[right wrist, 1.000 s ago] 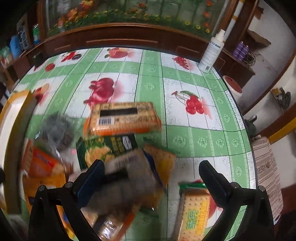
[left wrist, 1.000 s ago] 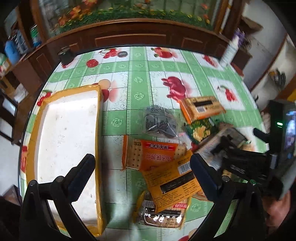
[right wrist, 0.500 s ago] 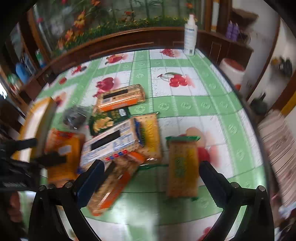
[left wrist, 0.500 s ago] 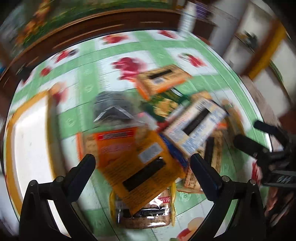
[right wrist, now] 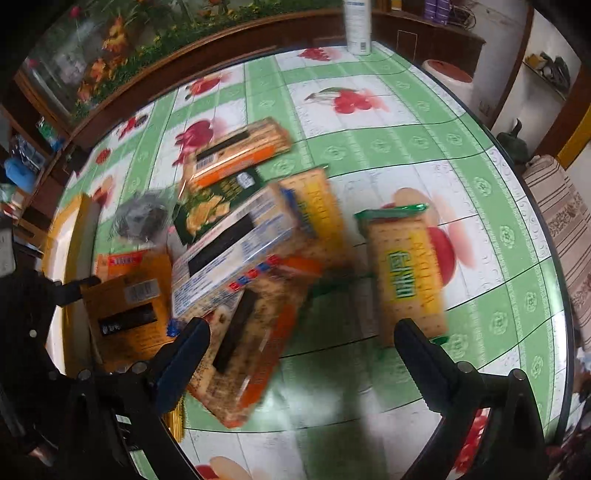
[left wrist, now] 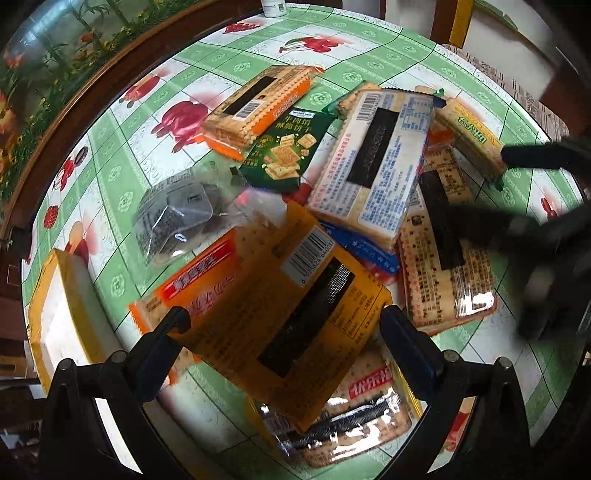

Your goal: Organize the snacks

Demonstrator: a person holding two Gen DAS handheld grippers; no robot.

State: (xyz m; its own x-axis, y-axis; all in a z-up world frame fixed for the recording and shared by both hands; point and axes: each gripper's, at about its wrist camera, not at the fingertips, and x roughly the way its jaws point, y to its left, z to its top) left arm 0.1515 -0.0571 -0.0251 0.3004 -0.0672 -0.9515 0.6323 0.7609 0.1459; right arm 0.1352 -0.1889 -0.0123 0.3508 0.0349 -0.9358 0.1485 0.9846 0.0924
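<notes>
A pile of snack packs lies on the green and white fruit-print table [left wrist: 122,173]. My left gripper [left wrist: 282,321] is open, its fingers either side of a yellow-orange pack [left wrist: 295,317] that lies on top of the pile. A white and blue cracker pack [left wrist: 373,166], a dark green pack [left wrist: 284,151] and a grey bag [left wrist: 173,218] lie beyond it. My right gripper [right wrist: 301,328] is open and empty above a speckled biscuit pack [right wrist: 255,332]. A yellow cracker pack with green ends [right wrist: 402,273] lies apart at the right.
A yellow-rimmed white tray [left wrist: 51,306] sits at the table's left edge, also seen in the right wrist view [right wrist: 70,236]. A white bottle [right wrist: 356,26] stands at the far edge. A wooden cabinet with flowers runs behind the table. The right gripper appears blurred in the left wrist view [left wrist: 535,221].
Both grippers have swung over the pile. The left gripper moved right from the tray until the yellow-orange pack sits between its fingers. The right gripper pulled back and moved toward the speckled pack.
</notes>
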